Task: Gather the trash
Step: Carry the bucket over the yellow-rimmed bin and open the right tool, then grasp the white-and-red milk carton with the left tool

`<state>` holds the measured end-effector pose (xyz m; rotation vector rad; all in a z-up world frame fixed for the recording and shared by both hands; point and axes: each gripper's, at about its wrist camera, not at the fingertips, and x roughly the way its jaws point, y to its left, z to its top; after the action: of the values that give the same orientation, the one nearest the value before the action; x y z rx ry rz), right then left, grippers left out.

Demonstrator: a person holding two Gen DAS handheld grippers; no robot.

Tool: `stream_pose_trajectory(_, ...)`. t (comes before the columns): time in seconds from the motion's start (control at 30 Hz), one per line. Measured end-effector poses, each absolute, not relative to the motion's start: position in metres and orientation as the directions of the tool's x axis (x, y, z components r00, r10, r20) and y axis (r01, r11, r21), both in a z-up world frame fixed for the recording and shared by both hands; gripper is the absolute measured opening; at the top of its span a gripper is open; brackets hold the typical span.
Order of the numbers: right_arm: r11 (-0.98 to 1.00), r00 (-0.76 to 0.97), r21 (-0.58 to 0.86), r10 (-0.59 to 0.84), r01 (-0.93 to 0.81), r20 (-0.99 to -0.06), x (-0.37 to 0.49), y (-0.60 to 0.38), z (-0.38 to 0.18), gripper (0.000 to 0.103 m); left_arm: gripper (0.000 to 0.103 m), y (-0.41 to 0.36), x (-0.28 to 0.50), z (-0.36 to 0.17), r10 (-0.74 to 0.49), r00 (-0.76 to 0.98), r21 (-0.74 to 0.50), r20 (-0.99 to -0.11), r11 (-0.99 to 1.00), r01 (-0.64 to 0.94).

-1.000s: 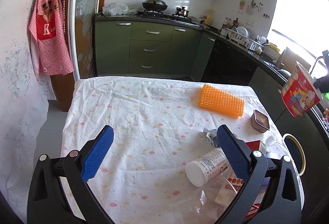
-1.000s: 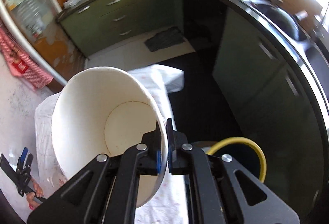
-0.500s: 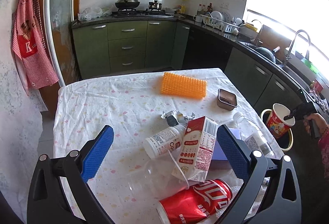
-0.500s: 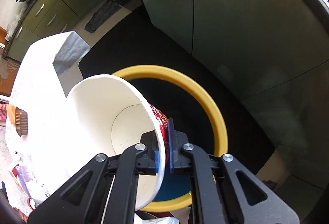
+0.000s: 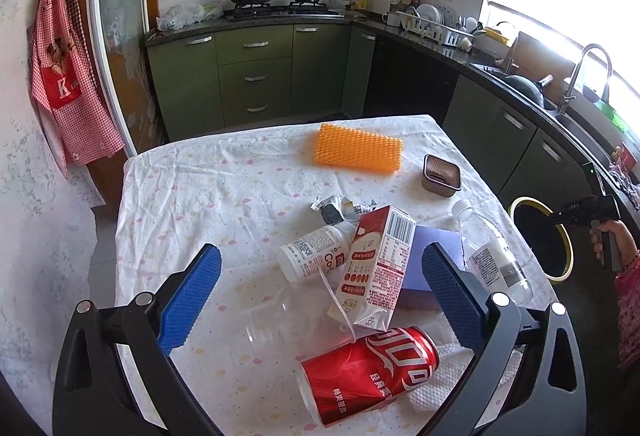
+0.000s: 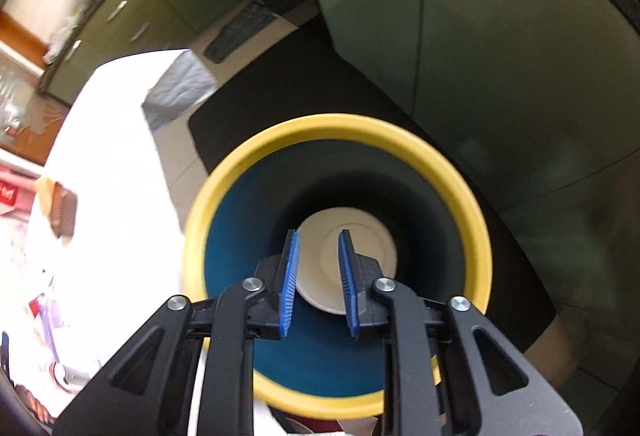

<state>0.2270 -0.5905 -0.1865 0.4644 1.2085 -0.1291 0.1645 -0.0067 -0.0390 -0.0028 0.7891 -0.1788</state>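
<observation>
My right gripper [image 6: 318, 268] is open and empty above the yellow-rimmed blue bin [image 6: 460, 191]; the white paper cup [image 6: 352, 232] lies inside the bin. In the left wrist view the bin [image 5: 560, 236] stands right of the table, with the right gripper [image 5: 576, 213] above it. My left gripper [image 5: 320, 288] is open over the trash on the table: a red cola can [image 5: 368, 372], a red-and-white carton [image 5: 380, 264], a white bottle [image 5: 312, 256], a clear bottle [image 5: 492, 260], a clear plastic cup [image 5: 280, 312] and a crumpled wrapper [image 5: 336, 205].
An orange mesh sleeve [image 5: 356, 151] and a small brown tray [image 5: 440, 177] lie at the far side of the table [image 5: 200, 195]. A purple box [image 5: 432, 260] and a paper towel [image 5: 448, 372] lie near the trash. Green cabinets [image 5: 256, 75] stand behind.
My right gripper has opened and let go of the paper cup, which has dropped into the bin. My left gripper has swung from the table's far side to over the trash pile.
</observation>
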Motion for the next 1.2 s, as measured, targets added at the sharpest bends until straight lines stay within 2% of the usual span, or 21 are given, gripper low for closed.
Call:
stream_pose_trajectory(0.17,0.914,0.367,0.29,0.176,0.284,-0.913,0.225,-0.563,-0.175,0.021,0.099,0.004,0.167,-0.047,-0.178,0.642,-0.092,-0.745,0.982,0.166)
stream_pose_trajectory(0.4,0.925,0.368,0.286,0.182,0.251,-0.912,0.226,-0.541,-0.167,0.023,0.099,0.0,0.177,-0.078,-0.128,0.552,-0.012,-0.824,0.978,0.208)
stream_pose_trajectory(0.63,0.925,0.361,0.289,0.189,0.247,-0.913,0.234,-0.534,-0.171,0.025,0.099,-0.043,0.191,-0.072,-0.189,0.552,0.005,-0.812,0.944,0.33)
stream_pose_trajectory(0.73,0.925,0.362,0.292,0.193,0.243,-0.912,0.232,-0.534,-0.171,0.025,0.089,-0.073,0.198,-0.078,-0.158,0.553,0.095,-0.818,0.911,0.4)
stream_pose_trajectory(0.8,0.925,0.363,0.295,0.197,0.239,-0.911,0.23,-0.535,-0.171,0.025,0.075,-0.085,0.205,-0.087,-0.13,0.533,0.136,-0.836,0.892,0.431)
stream_pose_trajectory(0.87,0.925,0.364,0.299,0.202,0.234,-0.909,0.228,-0.536,-0.171,0.026,0.071,-0.093,0.209,-0.098,-0.112,0.5,0.158,-0.858,0.871,0.466)
stream_pose_trajectory(1.03,0.925,0.371,0.305,0.207,0.227,-0.905,0.223,-0.535,-0.17,0.028,0.07,-0.103,0.202,-0.114,-0.052,0.473,0.245,-0.88,0.802,0.545)
stream_pose_trajectory(1.2,0.927,0.375,0.313,0.22,0.209,-0.9,0.226,-0.528,-0.169,0.028,0.054,-0.106,0.205,-0.126,0.012,0.459,0.302,-0.888,0.768,0.564)
